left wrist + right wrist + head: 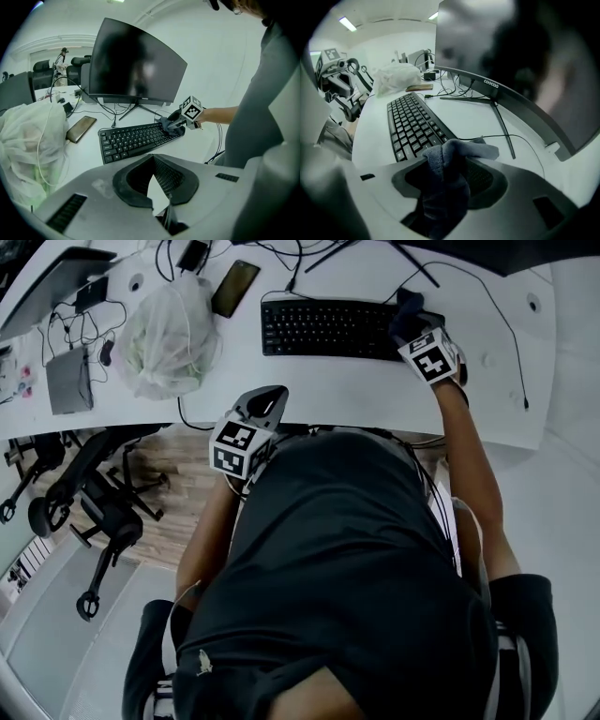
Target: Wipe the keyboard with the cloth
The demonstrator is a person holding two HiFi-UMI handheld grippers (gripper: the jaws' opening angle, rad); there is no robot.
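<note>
A black keyboard [323,329] [131,140] [410,122] lies on the white desk [375,390]. My right gripper [410,320] [450,161] is at the keyboard's right end, shut on a dark grey cloth [406,304] [454,154] that bulges out between its jaws and rests on the end keys. In the left gripper view the cloth [169,126] sits bunched on that same end. My left gripper [267,401] [152,159] hovers at the desk's near edge, short of the keyboard; its jaws meet at the tips with nothing between them.
A curved monitor [133,65] [511,61] stands behind the keyboard, its cables trailing across the desk. A phone [234,287] [81,129] and a white plastic bag [169,334] [28,140] lie left of the keyboard. A laptop [56,282] is far left. An office chair [94,493] stands on the floor.
</note>
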